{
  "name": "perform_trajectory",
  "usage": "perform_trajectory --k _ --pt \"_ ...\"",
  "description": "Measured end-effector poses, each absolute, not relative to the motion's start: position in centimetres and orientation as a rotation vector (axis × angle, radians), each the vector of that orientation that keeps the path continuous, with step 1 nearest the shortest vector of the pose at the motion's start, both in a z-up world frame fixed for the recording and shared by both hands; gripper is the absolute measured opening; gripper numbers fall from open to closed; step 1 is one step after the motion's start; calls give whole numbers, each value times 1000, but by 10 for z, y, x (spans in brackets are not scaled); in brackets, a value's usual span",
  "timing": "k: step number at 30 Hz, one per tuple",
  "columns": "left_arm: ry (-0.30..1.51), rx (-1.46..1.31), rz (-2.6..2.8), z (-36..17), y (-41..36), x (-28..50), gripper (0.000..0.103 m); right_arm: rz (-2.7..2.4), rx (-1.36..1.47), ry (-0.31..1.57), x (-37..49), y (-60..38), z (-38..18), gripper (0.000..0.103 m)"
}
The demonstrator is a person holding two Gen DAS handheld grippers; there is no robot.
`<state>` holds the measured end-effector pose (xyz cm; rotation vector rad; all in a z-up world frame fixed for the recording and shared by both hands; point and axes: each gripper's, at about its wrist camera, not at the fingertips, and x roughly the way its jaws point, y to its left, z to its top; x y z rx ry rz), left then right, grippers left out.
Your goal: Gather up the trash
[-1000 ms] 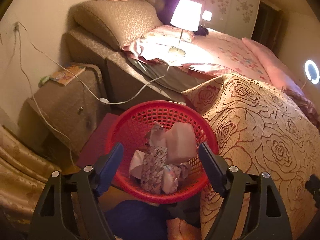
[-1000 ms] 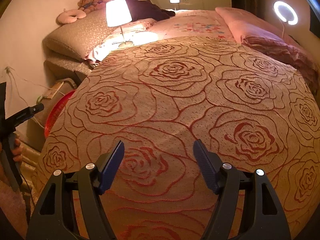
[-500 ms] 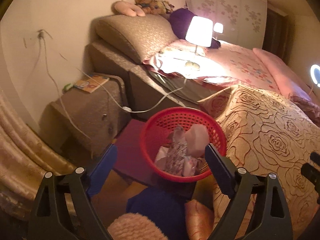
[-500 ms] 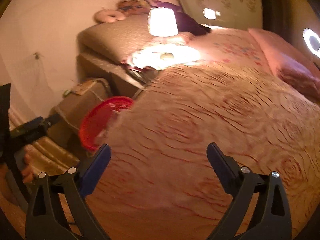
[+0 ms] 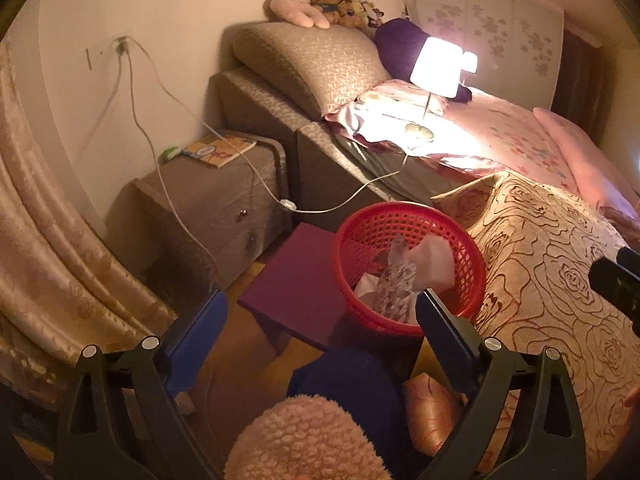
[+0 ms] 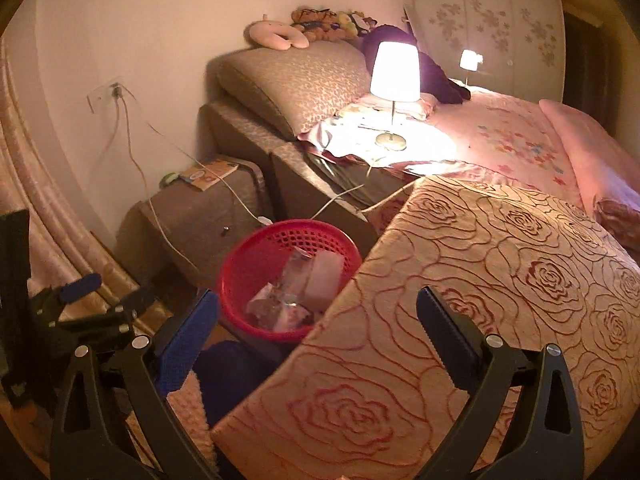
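Observation:
A red mesh basket (image 5: 400, 220) stands beside the bed, holding crumpled paper and wrapper trash (image 5: 404, 276). My left gripper (image 5: 320, 300) hovers above and short of it. Its jaws are opening and nothing is between them. In the right wrist view the same basket (image 6: 256, 264) with its trash (image 6: 304, 284) sits left of the bed corner. My right gripper (image 6: 318, 296) stands open and empty over that corner. The left gripper's fingers (image 6: 80, 284) show at that view's left edge.
The rose-patterned bedspread (image 5: 540, 280) fills the right. A lit lamp (image 5: 436, 68) stands on the bed, its cable trailing to the wall. A nightstand (image 5: 208, 200) with a book stands left, a purple stool (image 5: 300, 280) by the basket. A person's blue trouser leg (image 5: 344, 376) and fuzzy pink slipper (image 5: 304, 440) lie below.
Both views have drawn back and up from the basket. The right view swung left off the bedspread, bringing the basket in. Both pairs of jaws have widened.

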<state>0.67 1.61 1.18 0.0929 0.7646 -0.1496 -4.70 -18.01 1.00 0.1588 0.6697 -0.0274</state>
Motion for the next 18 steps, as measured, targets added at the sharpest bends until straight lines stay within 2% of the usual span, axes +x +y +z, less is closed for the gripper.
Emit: perform_trajectory --k 18 --pt "735 124 -164 12 18 -10 92 -33 203 678 -48 -158 -6 96"
